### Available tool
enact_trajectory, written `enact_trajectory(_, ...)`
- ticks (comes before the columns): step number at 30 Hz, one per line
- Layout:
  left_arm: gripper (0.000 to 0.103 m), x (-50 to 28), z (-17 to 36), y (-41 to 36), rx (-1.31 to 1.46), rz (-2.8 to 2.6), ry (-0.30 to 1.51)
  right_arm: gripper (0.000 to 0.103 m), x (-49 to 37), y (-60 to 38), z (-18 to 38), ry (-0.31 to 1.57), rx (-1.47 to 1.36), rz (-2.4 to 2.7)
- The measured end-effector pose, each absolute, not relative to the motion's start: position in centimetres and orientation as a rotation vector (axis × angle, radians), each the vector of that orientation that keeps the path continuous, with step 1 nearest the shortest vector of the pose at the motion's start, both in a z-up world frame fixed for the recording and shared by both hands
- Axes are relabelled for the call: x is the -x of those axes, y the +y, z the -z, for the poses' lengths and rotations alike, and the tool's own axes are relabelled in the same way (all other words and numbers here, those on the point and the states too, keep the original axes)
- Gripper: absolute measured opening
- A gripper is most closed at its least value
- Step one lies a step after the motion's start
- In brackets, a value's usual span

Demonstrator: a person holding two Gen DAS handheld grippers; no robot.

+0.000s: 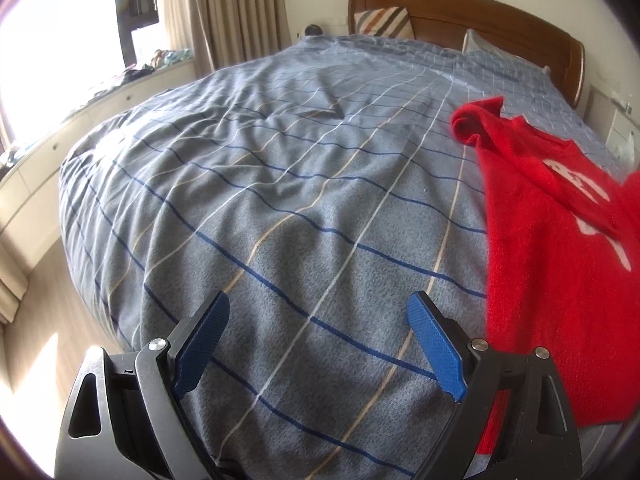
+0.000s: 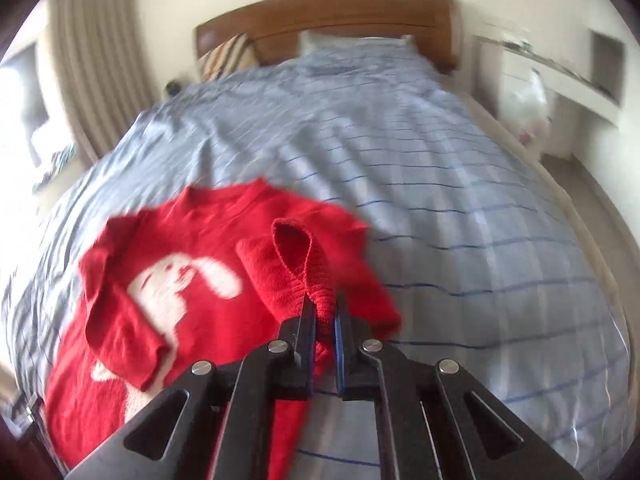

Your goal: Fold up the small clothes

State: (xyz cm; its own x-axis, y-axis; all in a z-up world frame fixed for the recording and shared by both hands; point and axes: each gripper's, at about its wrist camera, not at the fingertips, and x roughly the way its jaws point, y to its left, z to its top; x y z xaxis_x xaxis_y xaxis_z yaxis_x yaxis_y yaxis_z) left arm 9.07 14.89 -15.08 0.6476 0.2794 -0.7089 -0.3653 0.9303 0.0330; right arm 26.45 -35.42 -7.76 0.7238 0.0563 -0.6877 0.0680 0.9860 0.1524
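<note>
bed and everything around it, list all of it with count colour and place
sweater: 1, red with white motif, on the bed, one cuff pinched
duvet: 1, grey-blue check, covers the bed
headboard: 1, brown wood, far end
pillows: 2, one striped, one pale, against the headboard
curtain: 1, beige, by the window
left gripper: 1, black with blue pads, open over the duvet
right gripper: 1, black, shut on the sweater cuff

We see our left gripper [image 1: 318,306] and right gripper [image 2: 322,300]: black slotted frames, silver round screws, textured blue pads [image 1: 434,344].
</note>
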Motion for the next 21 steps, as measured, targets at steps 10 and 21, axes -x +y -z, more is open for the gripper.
enact_trajectory(10,0.092,-8.9,15.7,14.1,0.1,-0.357,0.797,0.009,-13.9,-57.1,14.4,0.828,-0.722,0.277)
enact_trajectory(21,0.092,-8.9,16.2,13.7,0.076,-0.36,0.809,0.004,-11.8,-60.2,16.4,0.749,-0.929,0.247)
